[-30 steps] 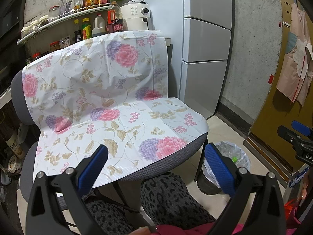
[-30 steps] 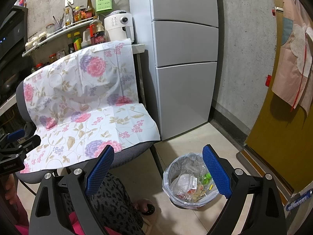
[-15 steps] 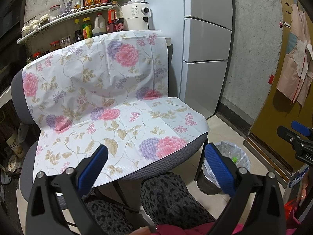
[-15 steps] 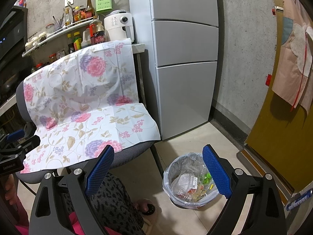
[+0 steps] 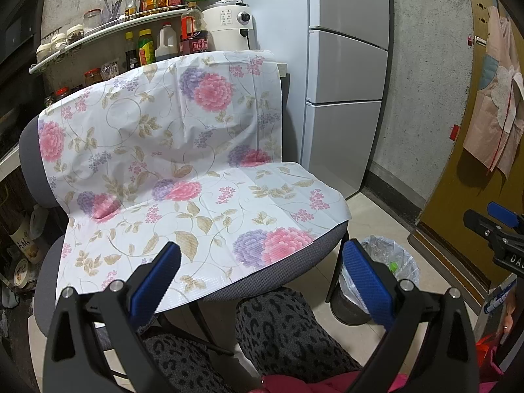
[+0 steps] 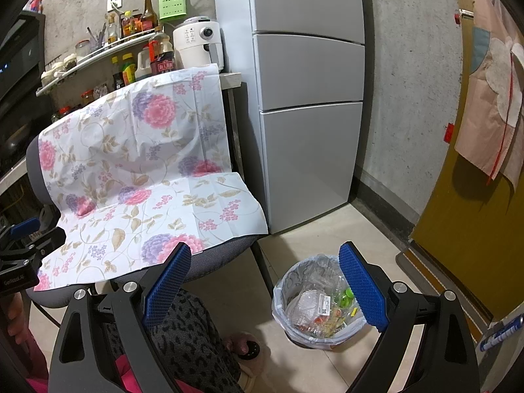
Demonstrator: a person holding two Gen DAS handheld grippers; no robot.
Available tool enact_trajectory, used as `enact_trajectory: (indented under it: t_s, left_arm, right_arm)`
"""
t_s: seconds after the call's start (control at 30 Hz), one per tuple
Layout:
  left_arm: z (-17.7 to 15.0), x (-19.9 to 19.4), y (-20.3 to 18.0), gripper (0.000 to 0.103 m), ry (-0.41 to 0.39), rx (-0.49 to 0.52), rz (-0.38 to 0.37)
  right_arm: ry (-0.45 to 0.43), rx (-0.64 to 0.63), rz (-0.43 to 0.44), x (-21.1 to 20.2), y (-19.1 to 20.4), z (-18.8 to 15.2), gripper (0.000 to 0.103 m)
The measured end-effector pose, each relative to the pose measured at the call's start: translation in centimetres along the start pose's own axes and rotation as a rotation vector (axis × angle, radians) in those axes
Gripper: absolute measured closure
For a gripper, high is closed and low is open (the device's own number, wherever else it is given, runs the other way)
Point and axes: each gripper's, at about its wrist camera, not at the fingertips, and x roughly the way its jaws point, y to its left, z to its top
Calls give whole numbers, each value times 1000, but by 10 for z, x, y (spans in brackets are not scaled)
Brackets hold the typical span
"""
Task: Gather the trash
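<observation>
At the upper left of both views, a curved wall shelf (image 5: pixel 108 26) carries bottles and jars of sauces and spices. Below it, filling the left and centre of the frame, stands a grey chair (image 5: pixel 32 163) draped with a floral cloth (image 5: pixel 170 150) that covers backrest and seat; nothing lies on the cloth. In the left wrist view the left gripper (image 5: pixel 262 278) hangs over the front edge of the seat, its blue pads spread wide with nothing between them. Under it, at the bottom centre, are the person's knees in leopard-print trousers (image 5: pixel 278 327). Behind the chair, a white air fryer (image 5: pixel 229 26) sits on a tabletop corner, beside a tall silver fridge (image 6: pixel 311 98) in the upper centre. Lower right of centre, on the tiled floor (image 6: pixel 327 222) just beside the chair leg, stands the trash bin (image 6: pixel 317 304) lined with a clear bag; it holds plastic wrappers, a green cap and scraps. In the right wrist view the right gripper (image 6: pixel 265 291) hovers above the bin's left rim, pads also spread apart and empty. At the right edge is a mustard-yellow door (image 6: pixel 458 229) with a pink apron (image 6: pixel 491 98) hanging on it.
</observation>
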Motion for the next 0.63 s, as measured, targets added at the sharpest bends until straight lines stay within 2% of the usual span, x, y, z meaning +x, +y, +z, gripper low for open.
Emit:
enact_trajectory:
  t_s: [0.33, 0.5, 0.63]
  left_arm:
    - [1, -5, 3, 7, -39, 12, 4]
    - [4, 5, 6, 7, -5, -11, 13]
    - [4, 19, 24, 7, 16, -48, 37]
  right_arm:
    - [6, 4, -1, 2, -1, -1, 12]
    - [16, 20, 0, 9, -2, -1, 12]
    - [35, 27, 19, 23, 4, 1, 12]
